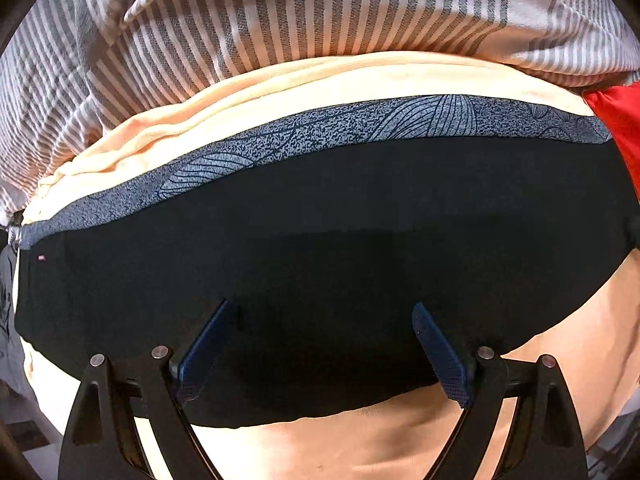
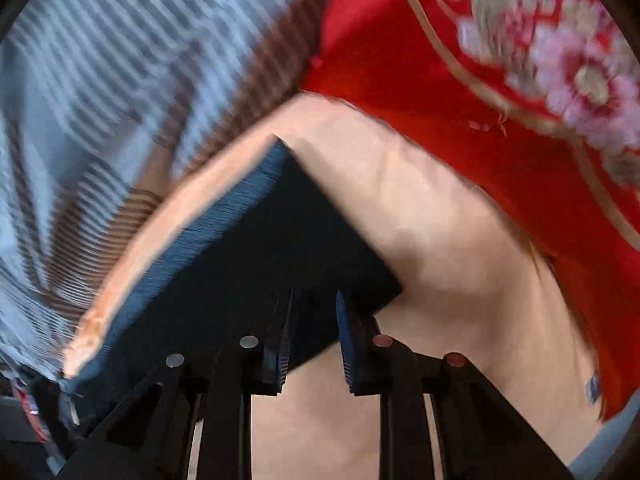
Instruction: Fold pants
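Note:
The pants point(image 1: 320, 200) are black with a grey-blue patterned waistband point(image 1: 360, 124) and lie folded flat on a peach sheet point(image 1: 360, 452). My left gripper point(image 1: 320, 306) hangs over their near half, open wide, with nothing held between its blue pads. In the blurred right wrist view the pants point(image 2: 260, 240) show as a dark wedge edged by the blue band point(image 2: 224, 216). My right gripper point(image 2: 316, 294) stands at their near edge by a corner, its fingers drawn close together on the black fabric.
A grey-and-white striped cloth point(image 1: 280, 12) lies bunched beyond the pants, also in the right view as striped cloth point(image 2: 100, 60). A red embroidered fabric point(image 2: 400, 40) lies to the right; its edge, the red fabric point(image 1: 616, 120), shows in the left view. Peach sheet point(image 2: 420, 200) surrounds the pants.

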### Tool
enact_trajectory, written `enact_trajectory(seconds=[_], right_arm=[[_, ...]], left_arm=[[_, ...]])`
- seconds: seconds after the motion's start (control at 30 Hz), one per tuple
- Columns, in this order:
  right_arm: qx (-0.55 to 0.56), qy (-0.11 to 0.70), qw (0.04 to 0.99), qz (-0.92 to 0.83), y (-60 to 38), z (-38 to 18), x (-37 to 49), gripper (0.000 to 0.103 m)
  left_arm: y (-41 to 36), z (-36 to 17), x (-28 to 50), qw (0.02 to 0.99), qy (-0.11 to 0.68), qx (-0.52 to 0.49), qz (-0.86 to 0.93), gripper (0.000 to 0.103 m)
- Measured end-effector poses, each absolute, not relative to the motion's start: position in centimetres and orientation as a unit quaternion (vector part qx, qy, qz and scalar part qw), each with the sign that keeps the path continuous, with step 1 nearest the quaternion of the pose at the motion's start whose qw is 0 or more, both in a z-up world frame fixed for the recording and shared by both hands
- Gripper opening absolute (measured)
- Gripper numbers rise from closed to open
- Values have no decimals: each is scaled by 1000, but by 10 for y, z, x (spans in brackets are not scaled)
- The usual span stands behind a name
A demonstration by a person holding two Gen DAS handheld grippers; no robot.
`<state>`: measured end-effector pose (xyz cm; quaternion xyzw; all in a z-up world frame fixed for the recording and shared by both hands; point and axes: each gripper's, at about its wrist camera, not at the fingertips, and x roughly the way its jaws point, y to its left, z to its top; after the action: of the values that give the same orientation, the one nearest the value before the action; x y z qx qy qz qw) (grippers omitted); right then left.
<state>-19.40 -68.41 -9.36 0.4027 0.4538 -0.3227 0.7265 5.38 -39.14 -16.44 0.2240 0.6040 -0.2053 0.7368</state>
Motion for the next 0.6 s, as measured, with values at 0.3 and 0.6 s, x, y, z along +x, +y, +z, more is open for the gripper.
enact_trajectory(seconds=[0.3, 0.6], right_arm=[[544, 352, 706, -287, -683, -94, -250, 45], [594, 307, 710, -220, -677, -136, -226, 45]], left_arm=[[-399, -168, 46, 748, 574, 262, -206, 99], [-403, -169, 38, 751, 569, 263, -207, 99]])
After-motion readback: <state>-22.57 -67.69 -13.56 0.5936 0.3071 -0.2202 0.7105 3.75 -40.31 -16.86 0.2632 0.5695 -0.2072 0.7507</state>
